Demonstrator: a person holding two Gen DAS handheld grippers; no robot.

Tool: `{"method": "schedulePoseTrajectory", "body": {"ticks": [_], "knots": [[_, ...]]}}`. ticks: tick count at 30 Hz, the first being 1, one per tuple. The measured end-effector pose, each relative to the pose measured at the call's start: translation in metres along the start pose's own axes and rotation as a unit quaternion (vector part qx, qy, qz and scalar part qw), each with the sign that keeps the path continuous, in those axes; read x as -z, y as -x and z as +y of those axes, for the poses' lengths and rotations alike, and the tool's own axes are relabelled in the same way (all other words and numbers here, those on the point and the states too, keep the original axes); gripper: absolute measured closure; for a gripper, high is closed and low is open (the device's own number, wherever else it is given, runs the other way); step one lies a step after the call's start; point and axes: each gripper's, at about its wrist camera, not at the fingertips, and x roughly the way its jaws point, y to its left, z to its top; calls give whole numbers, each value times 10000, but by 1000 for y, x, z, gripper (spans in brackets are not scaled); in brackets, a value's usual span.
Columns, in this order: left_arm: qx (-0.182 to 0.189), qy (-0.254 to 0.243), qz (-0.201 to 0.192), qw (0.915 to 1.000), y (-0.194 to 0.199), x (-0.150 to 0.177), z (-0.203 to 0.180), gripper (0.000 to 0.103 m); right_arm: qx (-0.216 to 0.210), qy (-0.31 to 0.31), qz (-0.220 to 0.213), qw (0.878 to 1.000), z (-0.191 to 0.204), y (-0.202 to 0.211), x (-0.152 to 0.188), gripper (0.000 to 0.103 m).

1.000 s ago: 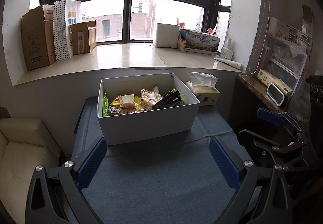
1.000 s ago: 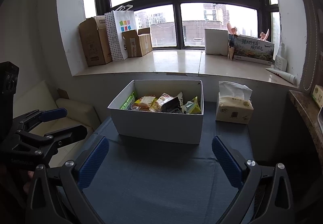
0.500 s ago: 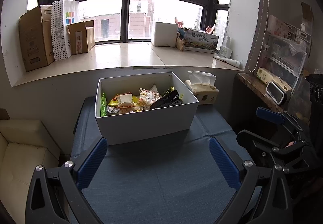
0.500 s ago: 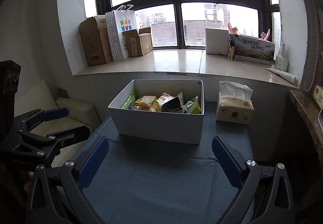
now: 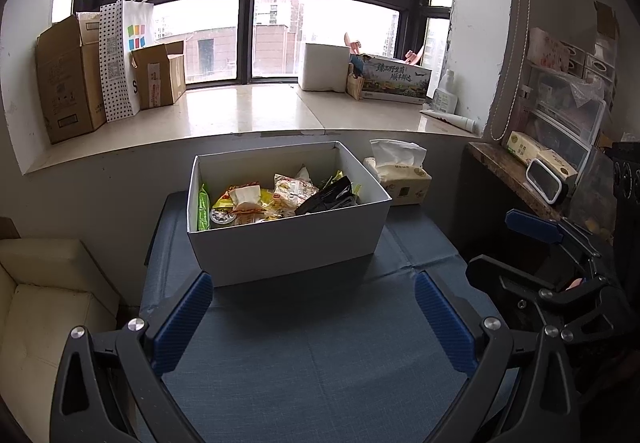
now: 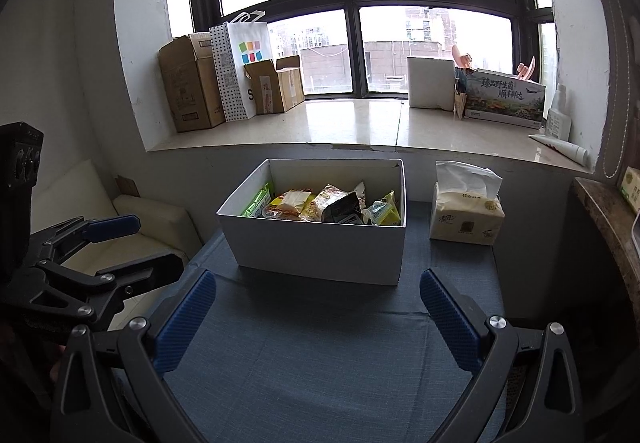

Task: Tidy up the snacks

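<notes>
Both my tools have come a little nearer to the white box (image 5: 288,239) compared with one second ago; it now sits slightly lower and larger in the left wrist view. Nothing else on the counter (image 5: 320,355) has changed place.

My left tool (image 5: 312,319) has its fingers wide apart and holds nothing. My right tool (image 6: 316,319) is the same, spread apart and empty. Both hover in front of the box, above the blue cloth.

All snacks (image 5: 276,195) that I can see lie inside the box, in a loose pile: a green pack against the left wall, yellow packs in the middle, a black pack (image 6: 340,207) toward the right wall. No snack lies on the cloth outside the box. A tissue pack (image 6: 466,219) stands just to the right of the box.

This fits two stages: the snacks were just gathered into the box, or they wait to be sorted out of it. If I reach in, I think it is better to come from above and take one top pack by its edge, because the packs overlap and may drag each other.
</notes>
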Motion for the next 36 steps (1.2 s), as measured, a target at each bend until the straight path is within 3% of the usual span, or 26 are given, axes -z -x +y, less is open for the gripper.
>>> {"method": "schedulePoseTrajectory", "body": {"ticks": [36], "knots": [[-9, 54, 62, 10000, 0, 2, 6, 0, -9, -154, 78, 9999, -5, -2, 3, 0]]}}
